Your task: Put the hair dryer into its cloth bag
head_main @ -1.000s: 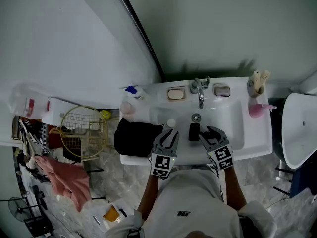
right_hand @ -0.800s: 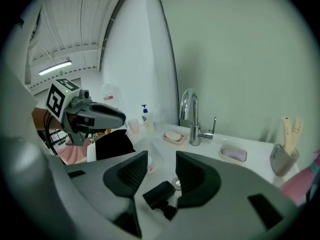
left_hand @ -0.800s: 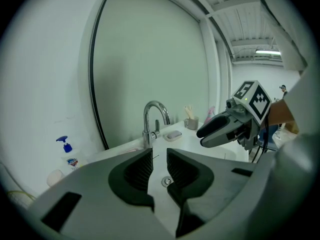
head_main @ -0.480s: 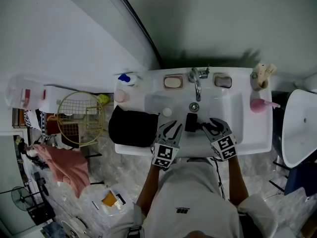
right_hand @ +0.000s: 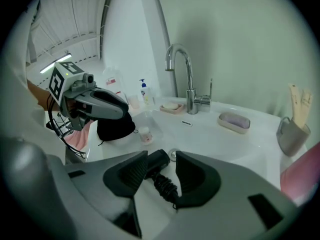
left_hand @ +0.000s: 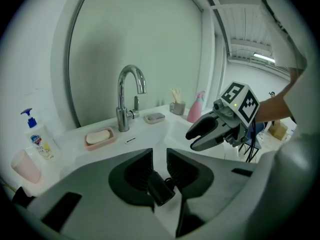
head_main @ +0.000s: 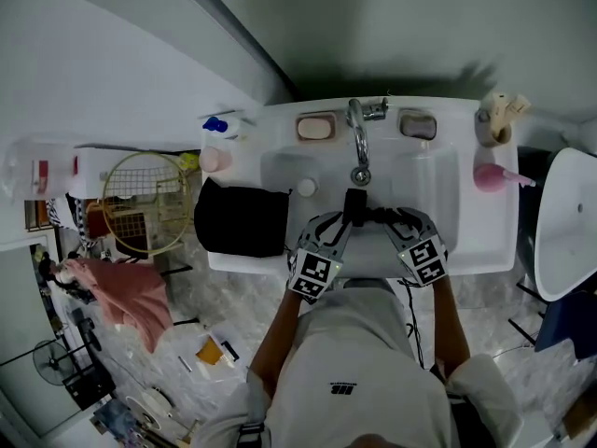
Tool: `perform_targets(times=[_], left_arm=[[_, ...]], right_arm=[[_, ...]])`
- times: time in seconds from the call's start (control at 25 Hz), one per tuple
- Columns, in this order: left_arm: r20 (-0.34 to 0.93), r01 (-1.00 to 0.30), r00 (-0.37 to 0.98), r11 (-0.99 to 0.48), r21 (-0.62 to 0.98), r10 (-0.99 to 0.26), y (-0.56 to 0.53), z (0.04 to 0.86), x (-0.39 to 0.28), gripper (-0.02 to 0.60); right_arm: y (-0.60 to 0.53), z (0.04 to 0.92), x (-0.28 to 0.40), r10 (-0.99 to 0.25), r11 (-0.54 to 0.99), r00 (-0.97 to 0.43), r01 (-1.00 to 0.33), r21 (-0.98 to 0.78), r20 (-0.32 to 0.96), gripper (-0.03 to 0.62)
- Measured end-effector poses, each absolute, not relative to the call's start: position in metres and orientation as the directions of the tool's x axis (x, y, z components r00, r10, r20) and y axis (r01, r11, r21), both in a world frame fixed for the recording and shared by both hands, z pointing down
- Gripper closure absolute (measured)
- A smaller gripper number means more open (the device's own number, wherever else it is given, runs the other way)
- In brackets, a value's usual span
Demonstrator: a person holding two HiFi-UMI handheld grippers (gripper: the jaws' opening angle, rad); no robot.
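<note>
A black hair dryer (head_main: pixel 354 207) lies in the white sink basin (head_main: pixel 420 189) just below the drain, its coiled cord (right_hand: pixel 164 186) trailing toward me. The black cloth bag (head_main: pixel 241 222) sits slumped on the counter left of the basin. My left gripper (head_main: pixel 338 230) is open and hangs just over the dryer's near-left end; in the left gripper view the dryer (left_hand: pixel 160 190) shows in the gap of its jaws, untouched. My right gripper (head_main: pixel 384 220) is also open, close to the dryer's right side, with the dryer body (right_hand: pixel 157 161) and cord showing between its jaws.
A chrome faucet (head_main: pixel 359 143) stands at the back, flanked by two soap dishes (head_main: pixel 315 127). A blue pump bottle (head_main: pixel 219 124) and pink cup (head_main: pixel 215 160) are back left. A pink spray bottle (head_main: pixel 490 175) is at right. A small white jar (head_main: pixel 306 188) rests in the basin.
Both grippers have come down and forward into the basin, closing in on the hair dryer from either side. The dryer and the bag have stayed in place.
</note>
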State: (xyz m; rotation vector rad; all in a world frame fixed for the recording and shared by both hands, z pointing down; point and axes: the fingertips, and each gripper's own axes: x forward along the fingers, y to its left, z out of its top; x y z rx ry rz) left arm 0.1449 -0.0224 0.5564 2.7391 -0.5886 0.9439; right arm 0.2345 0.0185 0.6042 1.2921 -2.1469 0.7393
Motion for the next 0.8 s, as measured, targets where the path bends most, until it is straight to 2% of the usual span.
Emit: perform_targets(times=[0.8], left_arm=[[0.722,-0.249,0.687,-0.960,0.127,-0.083,0.032,0.635,0.188,0.480]], right_arm=[[0.035,0.677,0.234,-0.444,0.540,-0.432,-0.828,-0.150,0.785,0.390]])
